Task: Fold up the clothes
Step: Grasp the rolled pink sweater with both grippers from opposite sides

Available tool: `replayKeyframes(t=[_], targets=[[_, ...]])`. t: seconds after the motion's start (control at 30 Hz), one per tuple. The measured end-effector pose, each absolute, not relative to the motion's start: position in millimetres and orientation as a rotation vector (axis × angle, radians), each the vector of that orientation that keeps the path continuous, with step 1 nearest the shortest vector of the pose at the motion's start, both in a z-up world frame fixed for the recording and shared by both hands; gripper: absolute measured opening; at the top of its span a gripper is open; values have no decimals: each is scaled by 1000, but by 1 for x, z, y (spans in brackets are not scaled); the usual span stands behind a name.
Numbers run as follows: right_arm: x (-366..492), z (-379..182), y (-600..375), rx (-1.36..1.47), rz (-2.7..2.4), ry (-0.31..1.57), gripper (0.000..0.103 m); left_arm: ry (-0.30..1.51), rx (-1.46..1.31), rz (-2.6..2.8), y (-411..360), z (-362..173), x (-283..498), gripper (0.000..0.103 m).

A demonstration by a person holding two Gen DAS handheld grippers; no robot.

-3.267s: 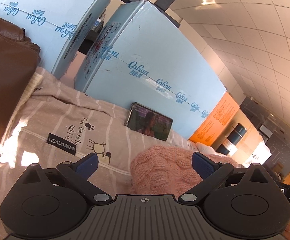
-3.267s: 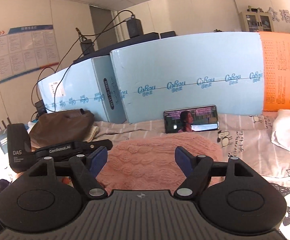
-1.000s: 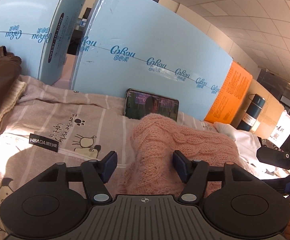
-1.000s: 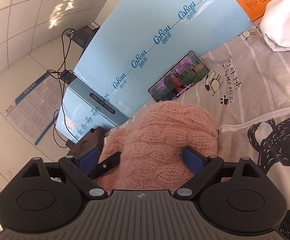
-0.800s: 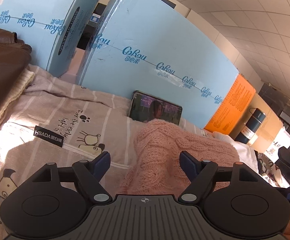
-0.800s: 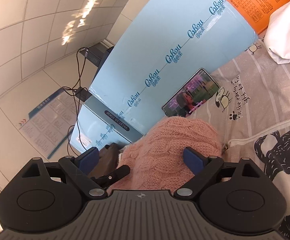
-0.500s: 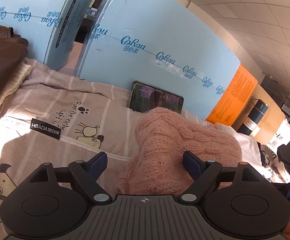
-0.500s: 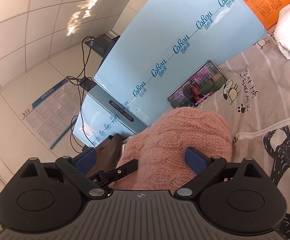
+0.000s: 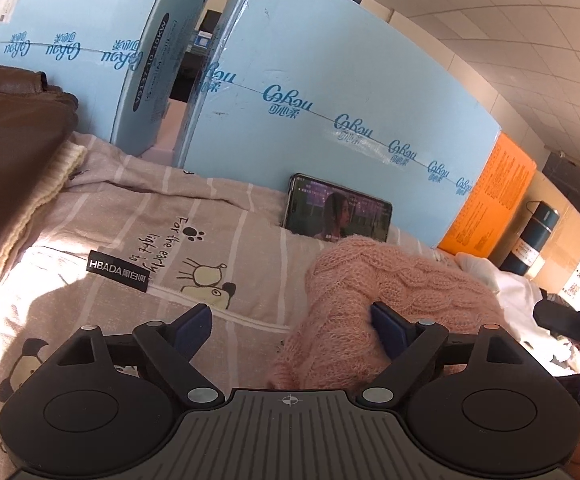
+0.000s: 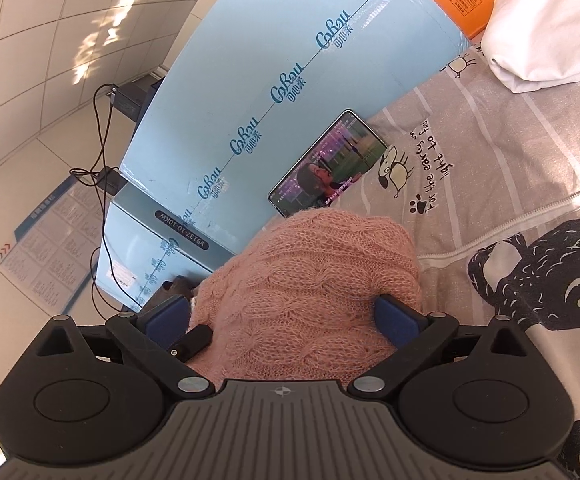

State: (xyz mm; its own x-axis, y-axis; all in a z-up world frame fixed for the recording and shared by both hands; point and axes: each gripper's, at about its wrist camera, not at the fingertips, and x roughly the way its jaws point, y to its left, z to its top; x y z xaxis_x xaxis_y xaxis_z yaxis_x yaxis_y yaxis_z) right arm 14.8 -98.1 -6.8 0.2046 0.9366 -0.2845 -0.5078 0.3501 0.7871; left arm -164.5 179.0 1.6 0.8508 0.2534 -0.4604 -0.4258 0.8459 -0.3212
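While the pink sweater [image 9: 390, 292] is lying bundled on the printed sheet [image 9: 138, 240], in front of the phone [image 9: 336, 210] that is leaning on the blue boxes [image 9: 330, 92], we are letting go of it with both claws. A second ago the left claw [image 9: 288, 326] was standing narrower about the knit; now its jaws are wide apart and holding nothing, the sweater's edge lying between them and brushing only the inner face of one pad. The right claw [image 10: 284, 312] is widening too: its jaws are opening at this moment with the sweater [image 10: 306, 280] between them, and we are seeing no squeeze in the wool. Neither hand has shifted much meanwhile.

We are reading this as the end of a fold, the bundle set down and released. It is looking compact but rounded, so we are judging that a further fold or some flattening may be needed, or that the white garment [image 10: 550, 24] well off to the side is next
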Motion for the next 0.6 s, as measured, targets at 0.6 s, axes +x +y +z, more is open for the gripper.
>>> replayKeyframes(t=[0.6], targets=[[23, -12, -113, 709, 957, 843, 101, 345, -892, 229, 216, -4, -188, 101]])
